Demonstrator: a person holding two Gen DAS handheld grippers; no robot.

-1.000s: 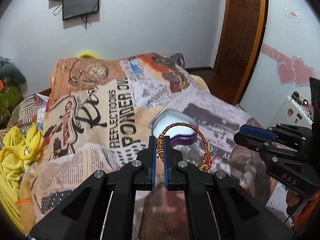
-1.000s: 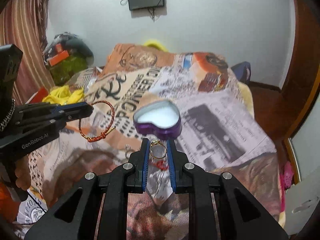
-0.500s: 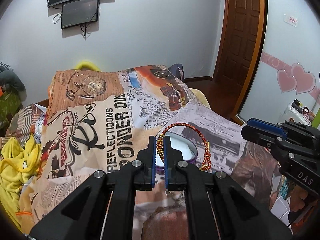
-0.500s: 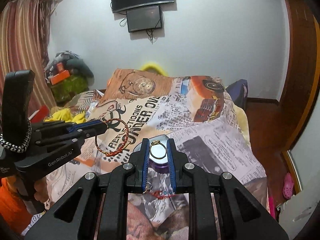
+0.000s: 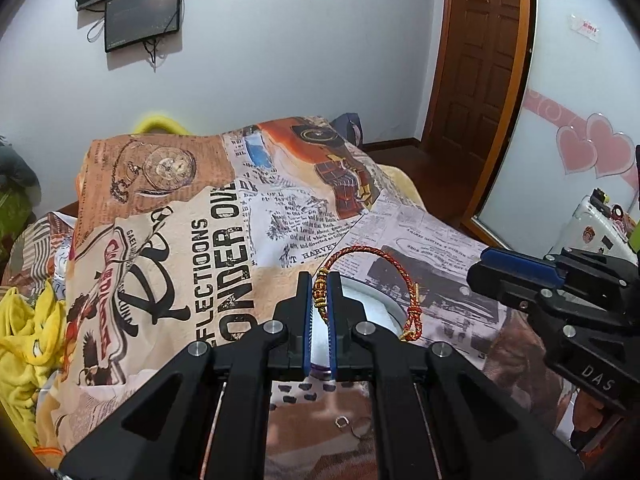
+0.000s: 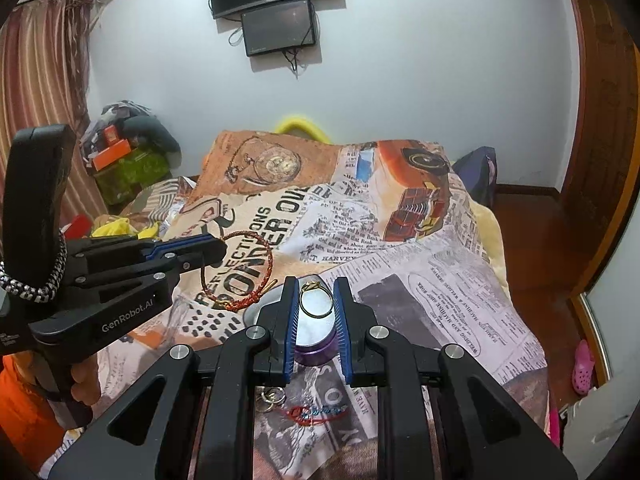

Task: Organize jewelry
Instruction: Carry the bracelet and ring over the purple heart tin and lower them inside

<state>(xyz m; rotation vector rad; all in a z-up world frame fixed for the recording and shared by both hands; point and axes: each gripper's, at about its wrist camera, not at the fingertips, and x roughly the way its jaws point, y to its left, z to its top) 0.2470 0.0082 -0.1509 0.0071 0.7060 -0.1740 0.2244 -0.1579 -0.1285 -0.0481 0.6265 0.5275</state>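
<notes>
Left wrist view: left gripper (image 5: pixel 319 312) clamped on the beaded section of a red-and-gold braided bracelet (image 5: pixel 384 258), loop arching right, knot end dangling above the white-lined purple box (image 5: pixel 374 312) just past the jaws. Right gripper (image 5: pixel 516 276) enters from the right, marked "DAS". Bedspread (image 5: pixel 200 240) print reads "FLECTIOONS", "ONDER OVE", "T. HARVEY". A small ring (image 5: pixel 341 422) lies loose on the near cloth. Step, as I judge it: carrying both pieces to the box; next move calls for lowering over the opening before letting go. Right wrist view: right gripper (image 6: pixel 316 308) pinching a thin gold ring (image 6: pixel 316 305) upright between its pads, purple box (image 6: pixel 316 350) right beneath. Left gripper (image 6: pixel 208 250) at left holds the bracelet (image 6: pixel 240 272), body labelled "GenRobot.AI". Red cord piece (image 6: pixel 316 412) and rings (image 6: pixel 272 396) lie nearest.
</notes>
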